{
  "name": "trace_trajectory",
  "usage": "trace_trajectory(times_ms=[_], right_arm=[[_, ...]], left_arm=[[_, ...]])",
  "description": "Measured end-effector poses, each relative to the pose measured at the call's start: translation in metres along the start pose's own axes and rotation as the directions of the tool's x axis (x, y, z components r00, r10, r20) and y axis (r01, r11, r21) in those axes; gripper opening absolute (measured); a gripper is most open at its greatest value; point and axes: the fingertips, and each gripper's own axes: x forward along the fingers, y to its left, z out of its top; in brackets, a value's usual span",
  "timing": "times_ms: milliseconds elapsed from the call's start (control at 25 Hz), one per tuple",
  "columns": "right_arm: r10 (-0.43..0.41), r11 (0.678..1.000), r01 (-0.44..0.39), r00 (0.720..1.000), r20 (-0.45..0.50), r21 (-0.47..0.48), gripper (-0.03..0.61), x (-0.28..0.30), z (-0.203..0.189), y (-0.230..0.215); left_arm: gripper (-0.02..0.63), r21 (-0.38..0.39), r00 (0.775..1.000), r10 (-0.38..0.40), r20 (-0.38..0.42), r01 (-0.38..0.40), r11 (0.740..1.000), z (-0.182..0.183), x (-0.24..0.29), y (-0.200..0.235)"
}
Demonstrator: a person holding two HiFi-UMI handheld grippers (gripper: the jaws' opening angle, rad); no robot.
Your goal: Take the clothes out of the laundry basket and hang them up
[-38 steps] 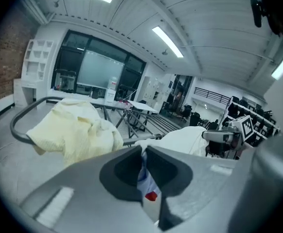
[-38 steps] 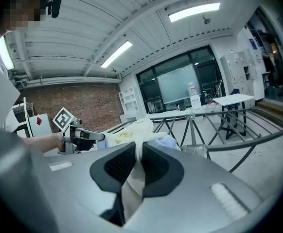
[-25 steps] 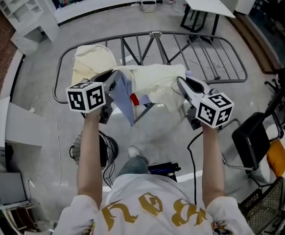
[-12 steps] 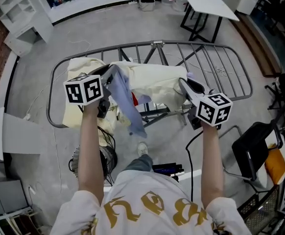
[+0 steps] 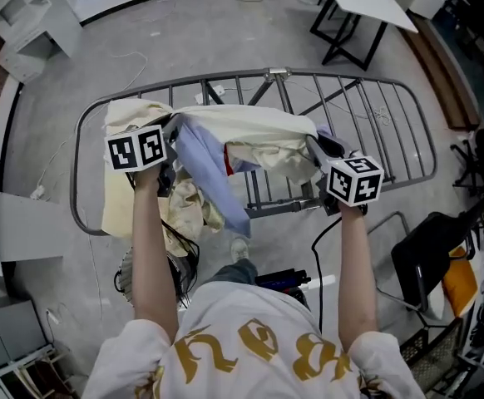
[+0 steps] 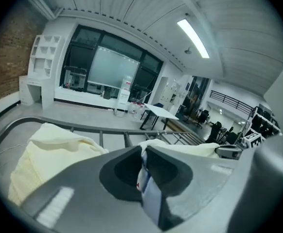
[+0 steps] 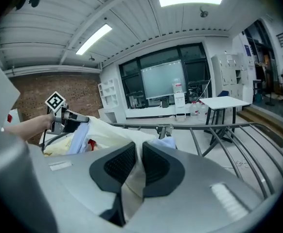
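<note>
Both grippers have carried the cream garment [image 5: 254,127] further forward over the grey drying rack [image 5: 396,110]. It is now stretched wider between them than a second ago, above the rack's near rail. Its pale blue part [image 5: 213,177], with a small red patch, hangs lower below that rail.

The left gripper [image 5: 174,133] is pinched tight on the garment's left end near the rack's left end. In the left gripper view its dark pads [image 6: 168,165] are closed on a thin fold of blue and white fabric. The right gripper [image 5: 318,146] holds the other end, near the middle of the near rail. In the right gripper view its ribbed pads [image 7: 117,165] are pressed on a fold of cream cloth that trails down between them.

A second cream cloth [image 5: 117,206] is draped over the rack's left end, beside the left gripper. On the floor under the left forearm stands a round dark thing [image 5: 155,264], perhaps the laundry basket, though the arm covers most of it.
</note>
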Motion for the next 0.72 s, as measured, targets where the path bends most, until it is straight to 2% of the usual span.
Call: trace_trajectory(times_ms=[200, 280, 400, 560, 640, 720], right_arm=[[-0.029, 0.999, 0.035, 0.990, -0.141, 0.040, 0.084, 0.038, -0.043, -0.023], [-0.026, 0.998, 0.036, 0.980, -0.198, 0.045, 0.102, 0.046, -0.062, -0.028], [-0.016, 0.998, 0.029, 0.977, -0.211, 0.061, 0.121, 0.049, -0.074, -0.033], [-0.001, 0.997, 0.016, 0.981, -0.193, 0.076, 0.198, 0.047, -0.075, -0.039], [0.005, 0.997, 0.009, 0.982, -0.187, 0.075, 0.225, 0.045, -0.074, -0.042], [0.010, 0.997, 0.005, 0.984, -0.178, 0.083, 0.241, 0.042, -0.073, -0.044]], left_arm=[[0.031, 0.016, 0.988, 0.063, -0.138, -0.062, 0.998, -0.046, 0.026, 0.023], [0.031, 0.044, 0.975, 0.101, -0.198, -0.094, 0.995, -0.065, 0.034, 0.029], [0.035, 0.085, 0.951, 0.149, -0.269, -0.131, 0.988, -0.089, 0.042, 0.033], [0.056, 0.132, 0.938, 0.202, -0.281, -0.171, 0.976, -0.097, 0.040, 0.034], [0.090, 0.148, 0.933, 0.226, -0.282, -0.190, 0.971, -0.097, 0.038, 0.036], [0.125, 0.137, 0.936, 0.232, -0.265, -0.201, 0.970, -0.095, 0.035, 0.035]])
